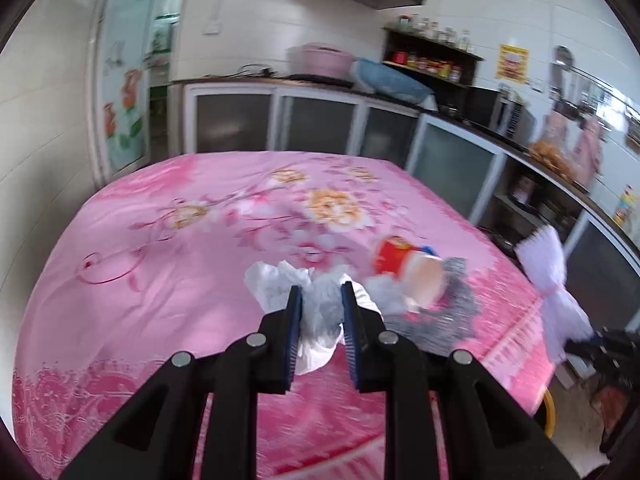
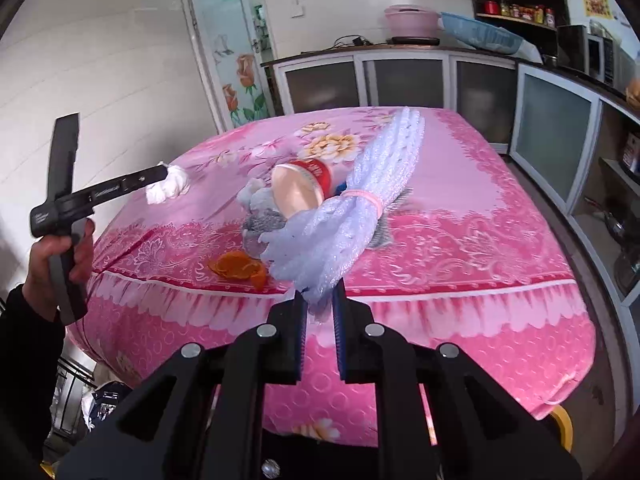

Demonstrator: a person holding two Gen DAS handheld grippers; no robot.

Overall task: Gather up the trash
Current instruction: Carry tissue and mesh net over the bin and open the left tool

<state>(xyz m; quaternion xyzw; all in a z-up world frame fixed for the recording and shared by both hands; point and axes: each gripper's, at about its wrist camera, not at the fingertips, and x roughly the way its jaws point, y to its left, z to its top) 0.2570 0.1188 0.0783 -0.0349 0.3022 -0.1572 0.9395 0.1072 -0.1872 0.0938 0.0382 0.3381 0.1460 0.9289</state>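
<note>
My left gripper point(image 1: 320, 308) is shut on a crumpled white tissue point(image 1: 280, 280) and holds it above the pink floral tablecloth point(image 1: 160, 280). The right wrist view shows this same left gripper point(image 2: 162, 171) from the side, held by a person's hand point(image 2: 60, 256), with the tissue point(image 2: 170, 186) at its tip. My right gripper point(image 2: 320, 300) is shut on the end of a white foam net bundle point(image 2: 360, 208) tied with a pink band, lifted off the table. On the cloth lie a red paper cup point(image 2: 304, 184) on its side, a grey crumpled wrapper point(image 2: 260, 218) and orange peel point(image 2: 240, 268).
The table's near edge and its pink skirt point(image 2: 440, 340) are below the right gripper. Kitchen cabinets point(image 1: 312, 120) run behind and along the right side, with a microwave point(image 2: 588, 54) and a spice shelf point(image 2: 516, 4) above. A glass door point(image 2: 224, 40) stands at the back left.
</note>
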